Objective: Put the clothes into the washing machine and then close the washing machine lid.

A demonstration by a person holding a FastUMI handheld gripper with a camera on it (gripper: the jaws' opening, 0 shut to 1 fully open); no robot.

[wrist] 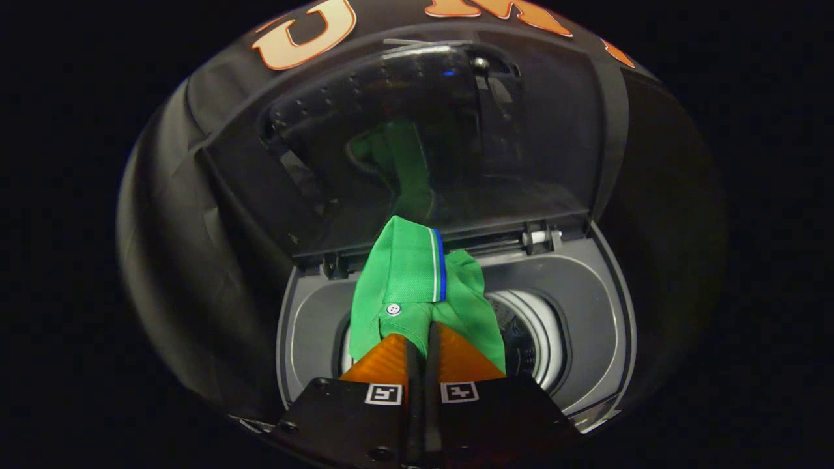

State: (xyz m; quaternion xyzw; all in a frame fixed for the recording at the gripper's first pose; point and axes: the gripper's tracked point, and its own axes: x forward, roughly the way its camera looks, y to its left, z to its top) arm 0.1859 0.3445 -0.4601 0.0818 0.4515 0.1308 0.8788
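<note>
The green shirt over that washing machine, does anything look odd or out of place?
Nothing stands out. The gripper pinches the green shirt above the washing machine drum opening, the lid standing open behind it.

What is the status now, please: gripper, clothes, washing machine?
Gripper shut on green shirt, held over the washing machine drum opening. Lid up, open. Nothing blocking the opening.

Green garment (417,280) pinched between the orange fingers (384,358) of the gripper (422,339); its lower folds are hidden behind them. The garment covers most of the drum opening (531,339) of the washing machine (586,326). The raised lid (417,130) gives only a blurred green reflection.
</note>
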